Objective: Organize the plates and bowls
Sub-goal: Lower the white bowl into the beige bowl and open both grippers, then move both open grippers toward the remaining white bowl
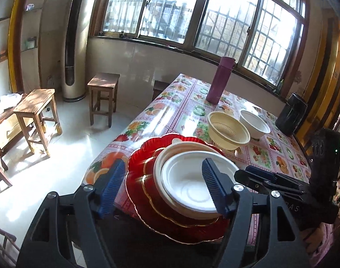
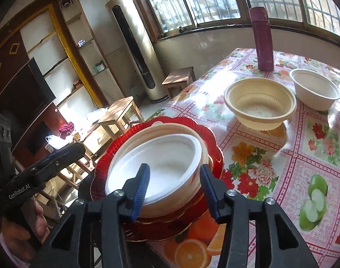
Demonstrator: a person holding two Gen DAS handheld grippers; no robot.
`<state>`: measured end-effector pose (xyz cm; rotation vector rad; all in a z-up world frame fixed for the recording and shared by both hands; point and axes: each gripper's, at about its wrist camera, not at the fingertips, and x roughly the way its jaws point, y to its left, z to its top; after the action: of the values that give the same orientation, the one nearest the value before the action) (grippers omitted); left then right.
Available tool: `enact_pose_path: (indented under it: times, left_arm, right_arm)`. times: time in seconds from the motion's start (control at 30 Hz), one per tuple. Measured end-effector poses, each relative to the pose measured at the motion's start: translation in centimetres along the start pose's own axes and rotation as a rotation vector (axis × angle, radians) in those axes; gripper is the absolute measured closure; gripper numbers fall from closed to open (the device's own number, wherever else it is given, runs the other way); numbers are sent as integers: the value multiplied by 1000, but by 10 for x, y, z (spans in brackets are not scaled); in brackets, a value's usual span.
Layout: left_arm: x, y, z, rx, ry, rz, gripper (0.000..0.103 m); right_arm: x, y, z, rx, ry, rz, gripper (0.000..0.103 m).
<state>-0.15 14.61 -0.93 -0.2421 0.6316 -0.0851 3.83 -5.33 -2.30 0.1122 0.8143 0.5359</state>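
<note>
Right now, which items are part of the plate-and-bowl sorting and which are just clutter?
Job items:
- red plates, stacked at the table's near edge
- white bowl nested in a cream bowl on those plates
- beige ribbed bowl, loose
- second white bowl, loose

Just lying about:
- purple flask
- black canister
- wooden stools on the floor

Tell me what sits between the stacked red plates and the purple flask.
Only bare fruit-print tablecloth; the right wrist view shows red plates, purple flask, and cream bowl off to the right.
</note>
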Motion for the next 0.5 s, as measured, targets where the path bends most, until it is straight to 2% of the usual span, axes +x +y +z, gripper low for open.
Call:
enact_pose_path:
  times: [0.1,0.17,0.2,0.23,0.5]
  left_arm:
    - [-7,-14,9,5,-63,-55,14]
    - [-7,-26,14,2,-76,-107,11]
    - [-6,-32,16,0,-77,-128,3]
    - [-4,-40,18,-2,-75,-151,0]
    - [28,-127,29,52,16,-293,0]
  right_arm:
    - [-23,-18,5,12,-93,1,32]
    - [-37,-39,9,46,-147,-31,19]
    - [-43,-51,11,65,-168,-60,18]
    - [-48,-65,12,84,-179,-93,17]
    - [-86,-189,11,247,-177,-261,15]
